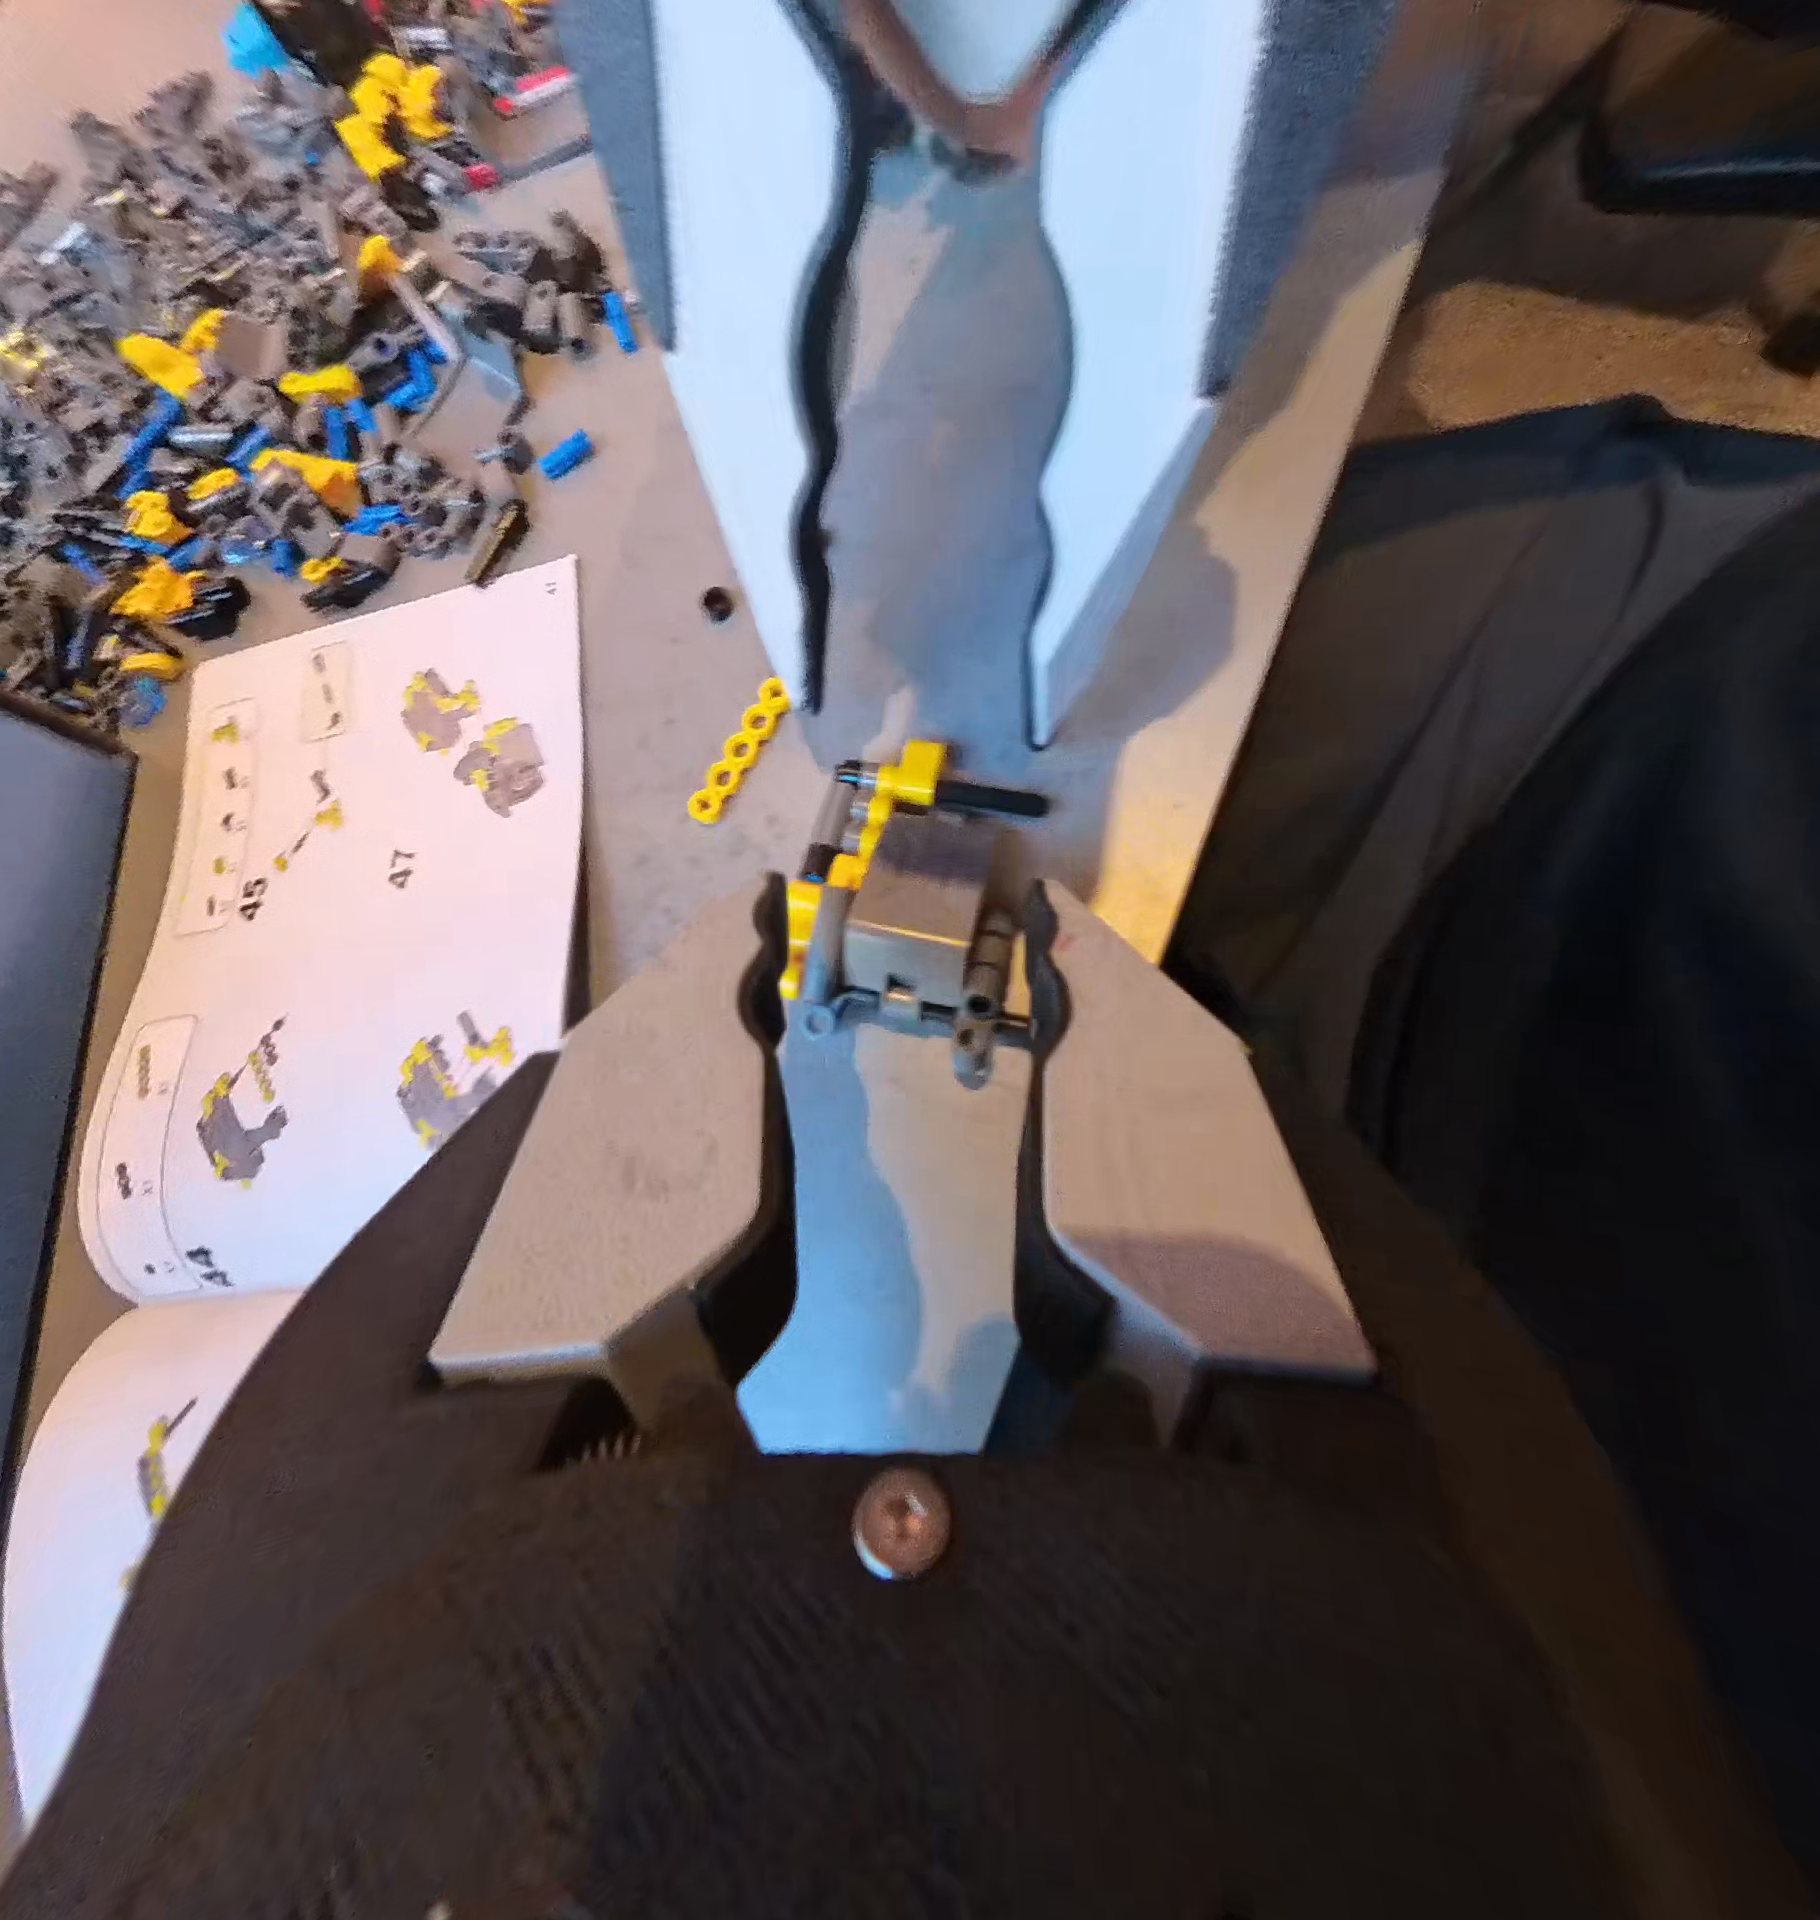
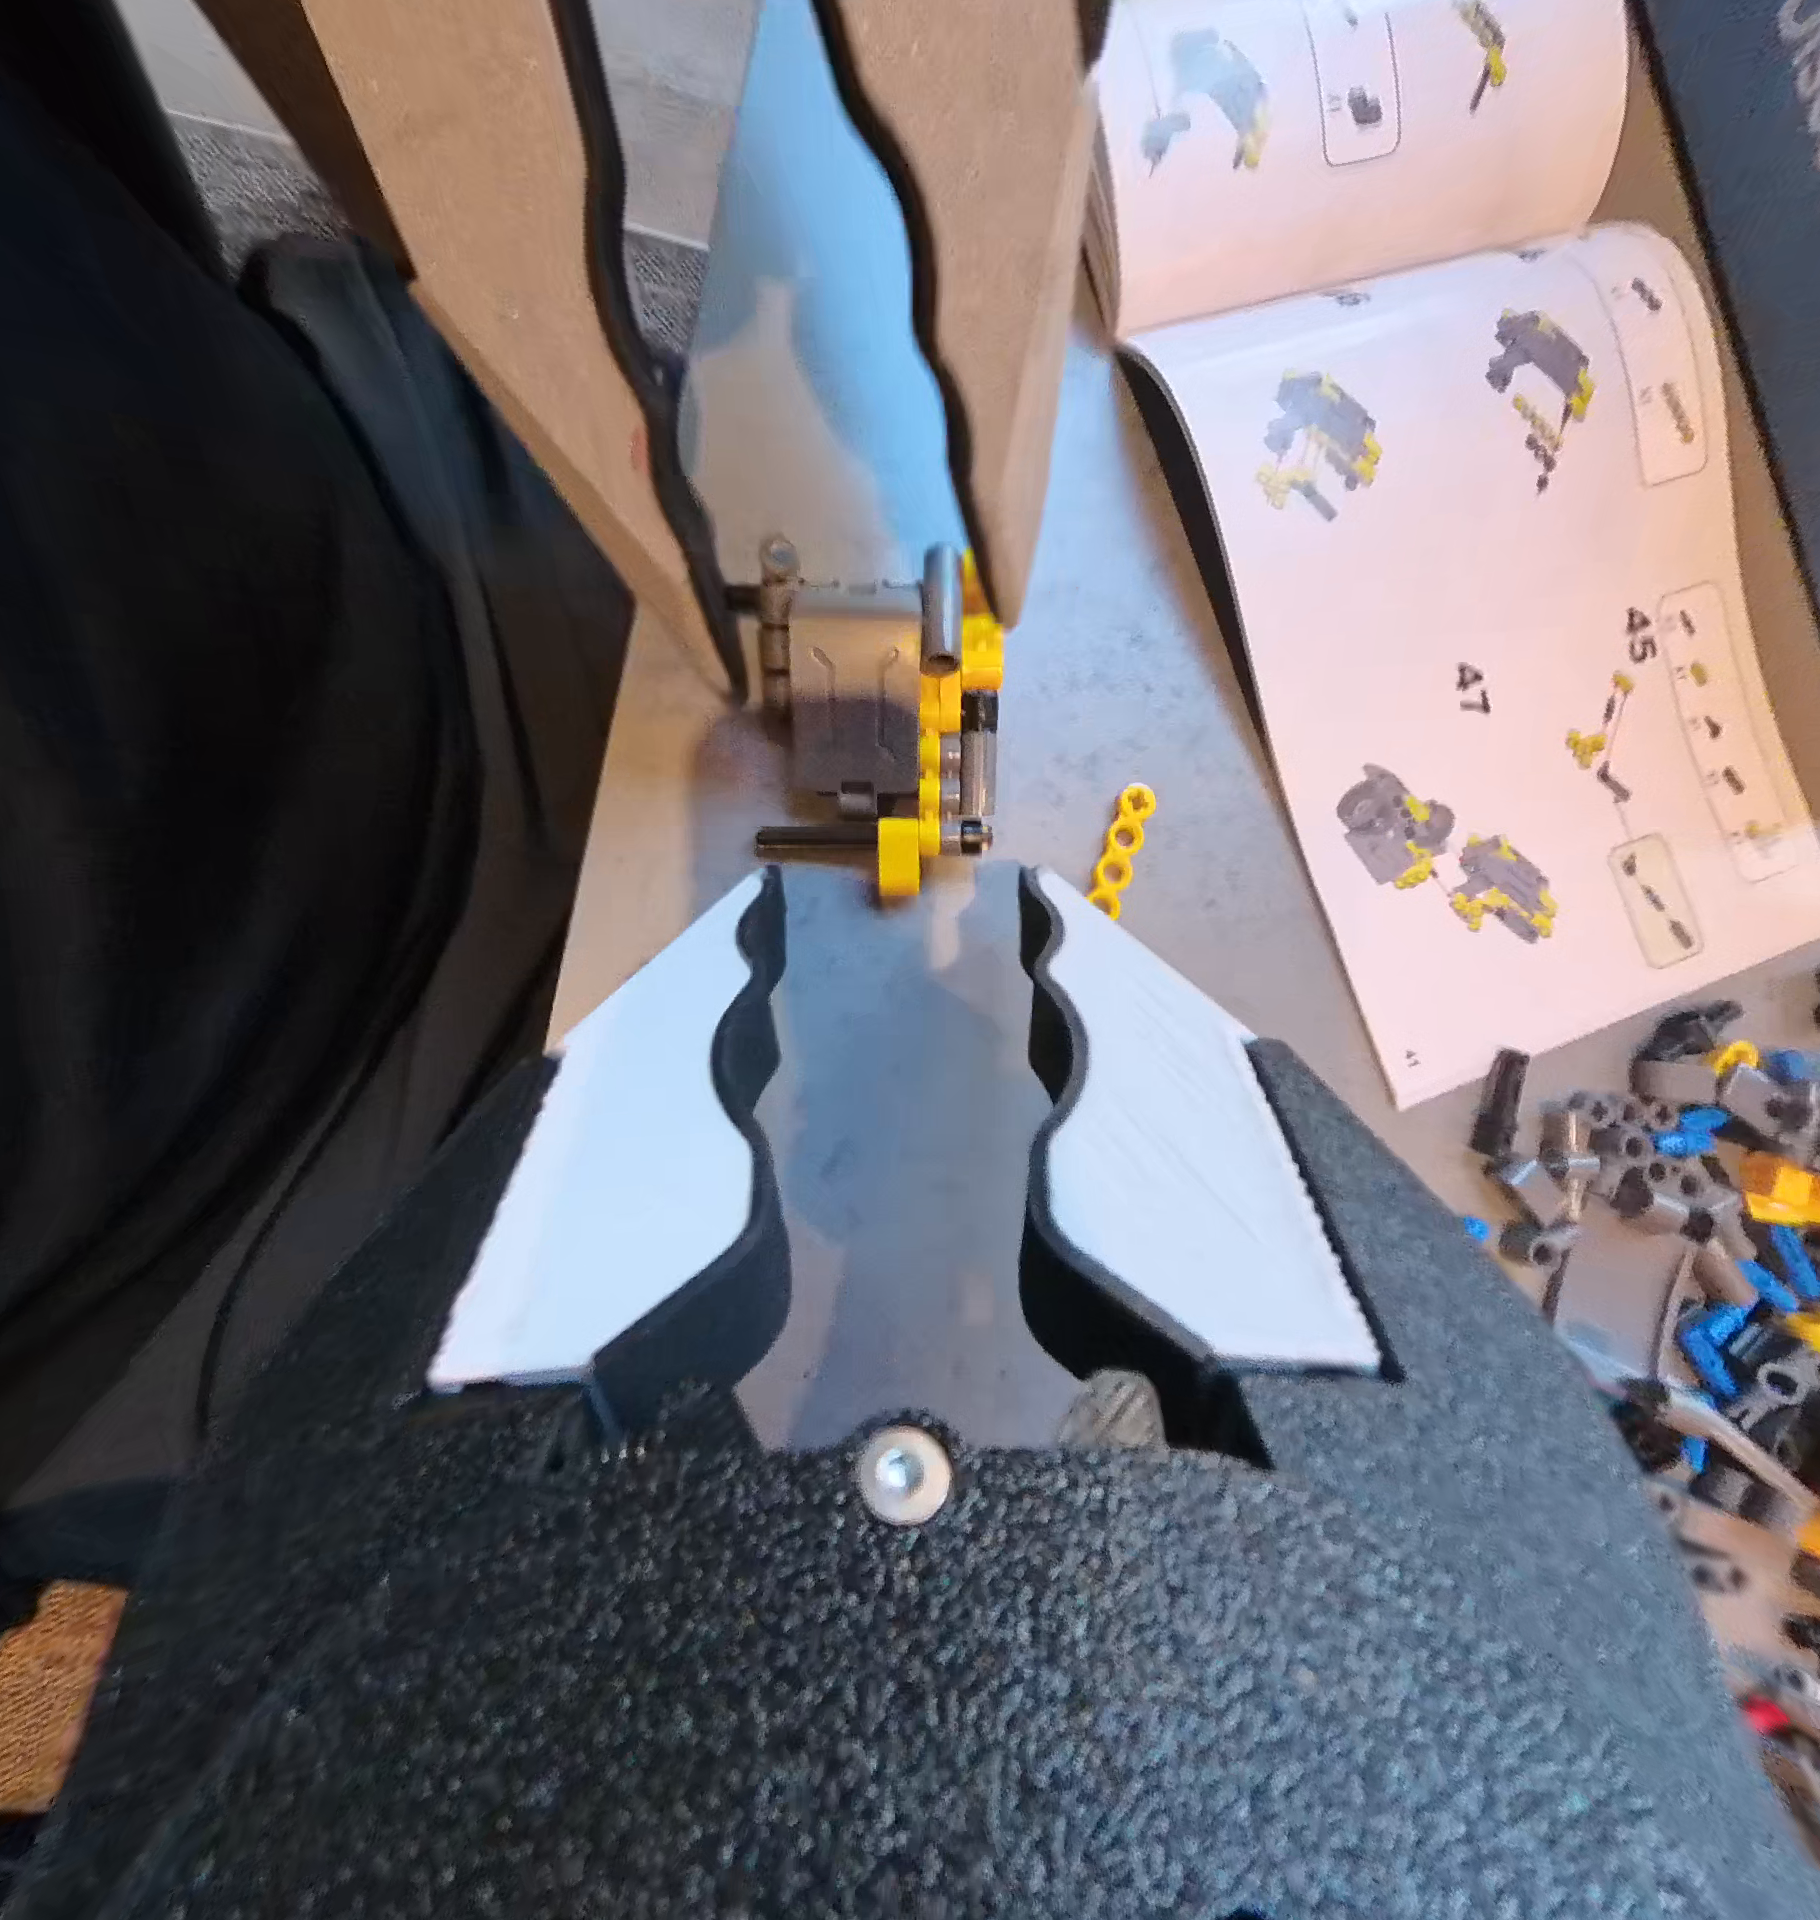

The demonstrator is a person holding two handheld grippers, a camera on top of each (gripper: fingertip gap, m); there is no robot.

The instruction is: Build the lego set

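Observation:
My left gripper [image 1: 904, 940] has tan fingers and is shut on a small grey and yellow brick assembly [image 1: 921, 894], which rests on or just above the grey tabletop. A yellow connector [image 1: 911, 779] with a black axle [image 1: 994, 798] sticks out of the assembly's far end. My right gripper [image 2: 901, 883] has white fingers and is open, facing the left gripper [image 2: 864, 644]. Its tips sit right at the yellow connector [image 2: 898, 857] without closing on it. The assembly [image 2: 854, 707] lies between the two grippers. The right gripper also shows in the left wrist view [image 1: 927, 727].
A loose yellow holed beam [image 1: 740, 764] [image 2: 1119, 847] lies beside the assembly. An open instruction booklet [image 1: 366, 935] [image 2: 1457, 623], a pile of loose pieces [image 1: 210, 416] [image 2: 1716, 1247] and a dark box [image 1: 12, 987] [image 2: 1768, 260] are on one side. Black fabric [image 1: 1612, 935] [image 2: 210, 831] is at the table edge. One gripper's finger ends stand about 4 cm off the other's.

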